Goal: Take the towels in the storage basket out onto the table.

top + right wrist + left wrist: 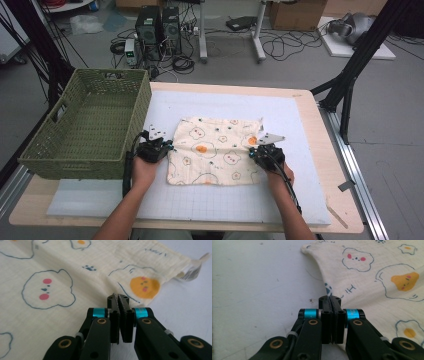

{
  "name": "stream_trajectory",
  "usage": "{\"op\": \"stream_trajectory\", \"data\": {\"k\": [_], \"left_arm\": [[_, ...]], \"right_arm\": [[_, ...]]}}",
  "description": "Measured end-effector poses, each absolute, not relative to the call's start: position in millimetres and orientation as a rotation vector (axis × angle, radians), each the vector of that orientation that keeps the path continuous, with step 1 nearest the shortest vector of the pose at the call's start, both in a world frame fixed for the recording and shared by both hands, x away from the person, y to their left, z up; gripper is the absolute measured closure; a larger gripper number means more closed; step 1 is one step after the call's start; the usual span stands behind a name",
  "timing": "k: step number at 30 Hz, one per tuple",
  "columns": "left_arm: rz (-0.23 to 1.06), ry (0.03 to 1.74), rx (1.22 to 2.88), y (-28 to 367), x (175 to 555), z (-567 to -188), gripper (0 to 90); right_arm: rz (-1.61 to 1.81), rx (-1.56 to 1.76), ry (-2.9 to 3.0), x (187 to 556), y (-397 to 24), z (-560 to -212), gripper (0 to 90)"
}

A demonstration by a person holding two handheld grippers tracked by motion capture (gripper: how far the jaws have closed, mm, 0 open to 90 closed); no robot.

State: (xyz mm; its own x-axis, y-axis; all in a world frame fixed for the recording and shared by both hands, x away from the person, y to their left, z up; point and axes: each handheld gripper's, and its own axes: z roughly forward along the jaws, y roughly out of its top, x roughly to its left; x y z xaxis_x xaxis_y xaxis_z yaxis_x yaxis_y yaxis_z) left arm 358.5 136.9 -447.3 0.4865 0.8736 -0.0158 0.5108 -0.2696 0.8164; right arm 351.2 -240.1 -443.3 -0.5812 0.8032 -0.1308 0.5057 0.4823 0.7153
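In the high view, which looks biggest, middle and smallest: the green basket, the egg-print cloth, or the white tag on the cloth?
1. Green wicker basket, biggest, though it also sits close to the camera.
2. Egg-print cloth, middle.
3. White tag at the cloth's far right corner, smallest by far.

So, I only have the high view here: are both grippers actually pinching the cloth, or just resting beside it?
Observer: The left gripper has its jaws pressed together on the cloth's side edge.
Operator: And the right one?
Observer: The right gripper is shut too, its tips nipping the fabric edge beside an orange egg face.
Operator: Anything at the corner on that side?
Observer: A small white label sticks out past the hem.
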Motion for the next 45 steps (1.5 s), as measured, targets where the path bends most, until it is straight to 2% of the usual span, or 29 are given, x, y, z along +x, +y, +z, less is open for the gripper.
{"op": "stream_trajectory", "data": {"k": [2,4,5,9,13,15,21,26,28,29,30,31,33,41,45], "left_arm": [[0.551,1.146,1.913,136.5,358.9,-448.6,83.3],[0.504,1.131,1.897,135.5,356.4,-450.2,61.2],[0.500,1.119,1.912,135.7,354.2,-449.6,53.9],[0.470,1.073,1.890,137.9,341.9,-449.0,44.1],[0.452,1.026,1.893,139.7,328.3,-448.9,45.4],[0.430,0.988,1.898,141.6,321.3,-448.6,53.5],[0.403,0.988,1.905,146.9,306.7,-449.0,51.0],[0.415,0.981,1.923,150.8,298.2,-449.7,51.6],[0.408,0.958,1.945,149.6,297.0,-449.9,55.6],[0.390,0.927,1.975,147.1,296.5,-450.6,63.2],[0.380,0.875,2.042,142.0,295.8,-451.2,75.3],[0.396,0.849,2.078,138.2,294.8,-451.5,82.1],[0.428,0.824,2.097,135.0,291.5,-451.1,88.0],[0.353,0.859,2.066,140.1,286.2,-450.8,89.3],[0.329,0.821,2.077,139.3,276.7,-450.9,89.2]], "right_arm": [[0.856,1.082,2.276,356.8,-237.7,-442.8,87.8],[0.871,1.118,2.267,355.9,-241.2,-442.2,80.3],[0.878,1.133,2.262,353.8,-244.0,-441.1,75.5],[0.983,1.150,2.234,339.4,-259.9,-435.4,64.1],[1.012,1.135,2.244,319.5,-267.2,-435.5,57.7],[1.117,1.103,2.284,308.8,-269.4,-437.2,55.5],[1.124,1.059,2.315,288.5,-268.0,-439.4,55.9],[1.113,1.049,2.332,286.8,-267.3,-445.7,56.8],[1.088,1.041,2.352,286.7,-265.2,-446.4,60.7],[1.060,1.026,2.369,287.5,-263.7,-447.8,62.7],[1.064,1.027,2.376,288.0,-263.4,-448.3,68.3],[1.072,1.053,2.401,289.1,-263.2,-447.0,73.2],[1.056,1.046,2.430,288.6,-260.7,-444.9,85.2],[1.014,1.037,2.473,275.4,-264.1,-440.2,86.7],[1.014,1.023,2.496,261.4,-269.9,-439.1,86.7]]}}
